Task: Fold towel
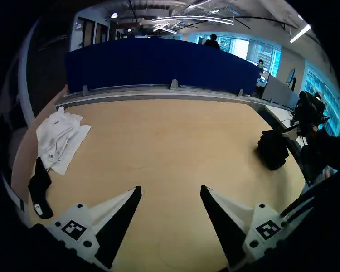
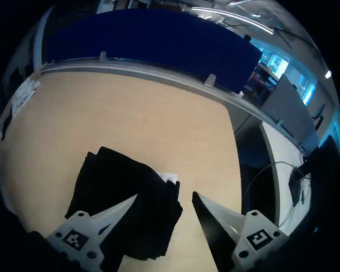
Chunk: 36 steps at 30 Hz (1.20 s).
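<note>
While the left gripper (image 1: 170,186) and right gripper (image 2: 164,194) both stand open and empty, the folded black towel (image 2: 115,181) lies on the table (image 2: 124,118) under the right one; a snagging finger could drag its layers apart.

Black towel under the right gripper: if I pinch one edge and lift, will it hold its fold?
Probably floppy: the black towel lies in soft stacked layers, so a one-edge pinch would likely let lower layers sag open. It looks light and may slide on the smooth table if pushed. The right gripper has its jaws open over it.
</note>
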Tool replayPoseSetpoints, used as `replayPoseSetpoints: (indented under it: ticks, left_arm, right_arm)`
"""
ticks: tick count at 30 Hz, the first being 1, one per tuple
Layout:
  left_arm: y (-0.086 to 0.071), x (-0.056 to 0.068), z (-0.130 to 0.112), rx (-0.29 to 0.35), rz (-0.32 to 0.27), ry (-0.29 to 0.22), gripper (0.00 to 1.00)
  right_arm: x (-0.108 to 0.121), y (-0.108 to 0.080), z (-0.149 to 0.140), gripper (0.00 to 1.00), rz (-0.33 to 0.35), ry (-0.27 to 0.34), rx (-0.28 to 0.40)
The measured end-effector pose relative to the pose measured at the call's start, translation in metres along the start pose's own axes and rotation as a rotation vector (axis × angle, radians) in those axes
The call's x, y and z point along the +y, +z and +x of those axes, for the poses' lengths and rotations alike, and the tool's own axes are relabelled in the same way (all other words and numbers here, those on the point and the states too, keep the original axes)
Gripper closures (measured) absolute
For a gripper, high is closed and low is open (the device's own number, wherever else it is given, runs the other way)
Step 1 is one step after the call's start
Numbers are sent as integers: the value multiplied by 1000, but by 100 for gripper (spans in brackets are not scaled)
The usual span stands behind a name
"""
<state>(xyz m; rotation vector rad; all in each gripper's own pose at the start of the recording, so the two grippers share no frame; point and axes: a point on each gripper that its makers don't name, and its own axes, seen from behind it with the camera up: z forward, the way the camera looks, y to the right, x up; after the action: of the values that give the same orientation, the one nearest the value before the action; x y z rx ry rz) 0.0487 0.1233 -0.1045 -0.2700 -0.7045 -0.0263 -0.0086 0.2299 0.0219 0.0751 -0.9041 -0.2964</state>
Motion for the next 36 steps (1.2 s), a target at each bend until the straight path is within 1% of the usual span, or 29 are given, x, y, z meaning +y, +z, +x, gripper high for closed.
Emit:
replayPoseSetpoints:
  ticks: [9,18,23,30,36]
  left_arm:
    - [4,0,2,-5,7,0,3]
    - [7,0,2,-7,10,2,3]
    - [7,-1,3,-7,10,0,3]
    - [5,-1,3,-3,5,0,3]
    - [3,-1,3,-1,0,2,3]
  right_arm:
    - [5,15,-6,17,-5,0,-24]
    - [5,26,-9,17,-15,-25,-44]
    - [4,23,-7,17,-13,-25,-39]
    - [-1,12,-2,17,-3,-15,-12]
    - [0,5,-2,17,-10,-6,-4]
